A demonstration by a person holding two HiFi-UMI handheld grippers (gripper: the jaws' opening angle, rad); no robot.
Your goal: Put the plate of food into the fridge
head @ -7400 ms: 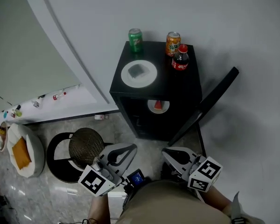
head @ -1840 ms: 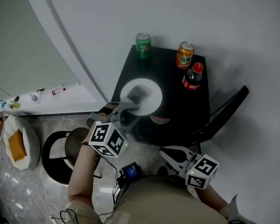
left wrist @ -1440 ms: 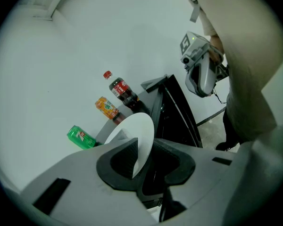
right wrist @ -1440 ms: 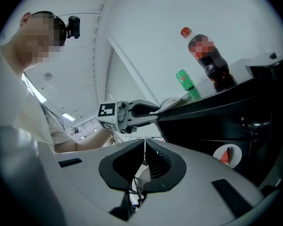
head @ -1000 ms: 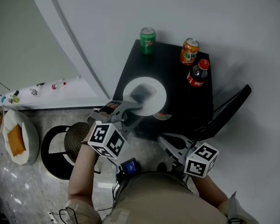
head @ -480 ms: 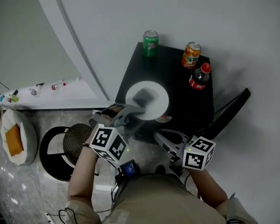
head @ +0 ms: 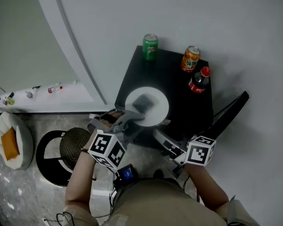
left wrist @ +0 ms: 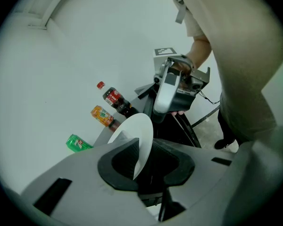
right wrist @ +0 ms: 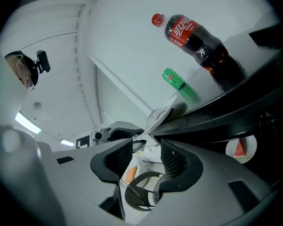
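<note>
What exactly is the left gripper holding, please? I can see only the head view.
Observer: The left gripper is shut on the rim of the white plate, which runs edge-on between its jaws.
Operator: Thank you; and the other one?
Observer: The right gripper has just been opening its jaws; they stand apart, gripping nothing.
Operator: Is anything stored inside already?
Observer: Yes, a small plate with a red slice sits inside the fridge.

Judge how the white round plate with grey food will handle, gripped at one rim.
The white round plate looks rigid, so it likely won't flex. Held only at its near rim by the left tongs, it may droop or pivot. The flat grey food seems loose and could slide if the plate tilts.
</note>
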